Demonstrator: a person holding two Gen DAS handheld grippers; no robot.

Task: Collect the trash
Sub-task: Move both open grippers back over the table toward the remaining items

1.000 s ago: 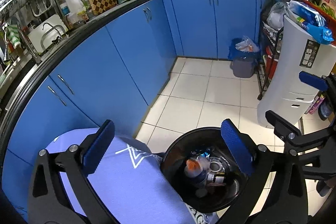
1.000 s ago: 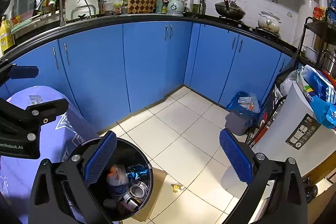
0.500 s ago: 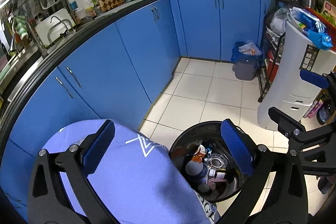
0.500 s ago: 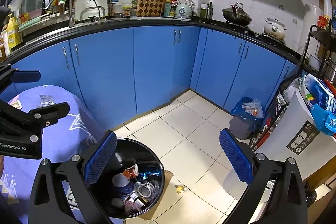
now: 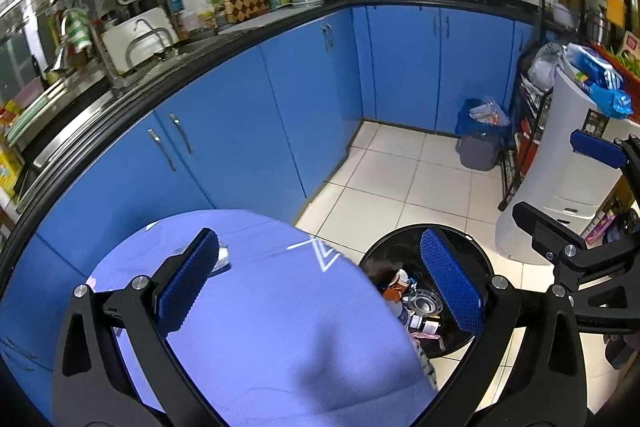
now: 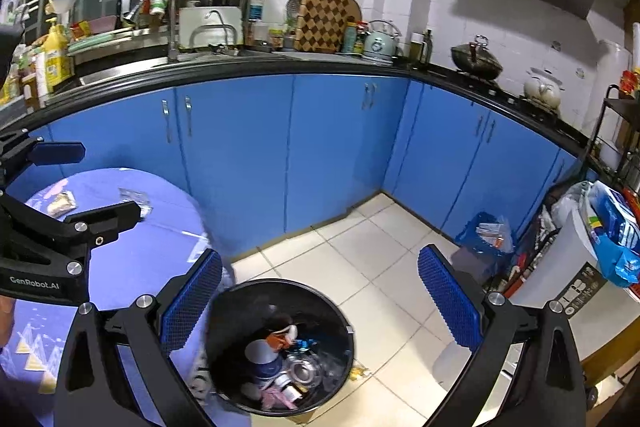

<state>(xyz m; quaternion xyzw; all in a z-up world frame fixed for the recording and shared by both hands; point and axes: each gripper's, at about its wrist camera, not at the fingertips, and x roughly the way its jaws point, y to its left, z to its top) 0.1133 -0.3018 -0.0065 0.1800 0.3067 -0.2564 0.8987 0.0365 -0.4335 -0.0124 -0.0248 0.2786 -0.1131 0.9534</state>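
Observation:
A black trash bin point(image 6: 320, 293) stands on the floor beside a table with a purple cloth point(image 6: 160, 259). It holds cups, cans and wrappers point(image 6: 280, 359). My right gripper point(image 6: 320, 301) hovers open and empty above the bin. My left gripper point(image 5: 320, 283) is open and empty over the table's edge point(image 5: 280, 307), with the bin point(image 5: 464, 239) to its right. On the cloth lie a crumpled wrapper point(image 6: 60, 203) and a clear wrapper point(image 6: 134, 195); the clear wrapper point(image 5: 222, 263) shows beside the left finger. Each gripper appears in the other's view: left gripper point(image 6: 80, 183), right gripper point(image 5: 568, 187).
Blue cabinets point(image 6: 332, 147) under a black counter curve around the tiled floor point(image 6: 360, 267). A small blue-lined bin point(image 5: 478, 139), a metal rack and a white appliance point(image 5: 568, 163) stand at the right. A small scrap point(image 6: 358, 371) lies on the floor by the black bin.
Both grippers have risen and drawn back toward the table. More purple cloth and the wrappers on it have come into view; the bin sits lower and further right in the left view. Both stay open.

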